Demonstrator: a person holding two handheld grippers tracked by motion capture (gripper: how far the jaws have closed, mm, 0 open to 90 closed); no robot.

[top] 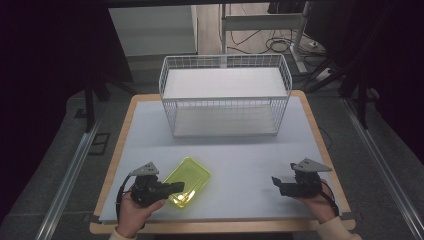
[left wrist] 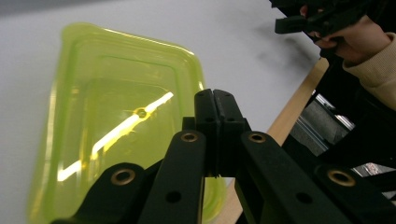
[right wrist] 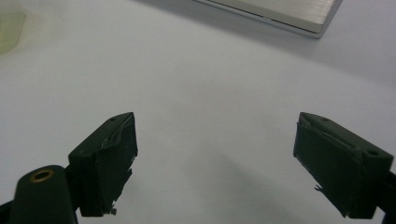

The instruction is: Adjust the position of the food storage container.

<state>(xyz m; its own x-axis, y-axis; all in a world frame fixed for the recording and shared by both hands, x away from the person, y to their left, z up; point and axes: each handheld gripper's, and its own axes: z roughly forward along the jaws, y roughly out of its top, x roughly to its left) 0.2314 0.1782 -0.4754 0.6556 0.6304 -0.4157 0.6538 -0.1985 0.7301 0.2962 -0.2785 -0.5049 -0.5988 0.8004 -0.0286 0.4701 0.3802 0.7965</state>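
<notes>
Left gripper [top: 176,188], jaws pressed together with nothing visibly pinched between them, hovers over near end of translucent yellow-green plastic tray [top: 192,176]; whether tips touch tray, unclear. Tray lies empty on white tabletop [top: 250,150], stretching ahead of closed jaws. Right gripper [top: 276,182], jaws spread wide and empty, sits well apart across bare table, pointing toward left gripper. White wire basket [top: 225,95] stands beyond both grippers at table's far side.

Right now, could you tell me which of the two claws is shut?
The left claw, over the yellow tray; the right claw stands wide open.
</notes>
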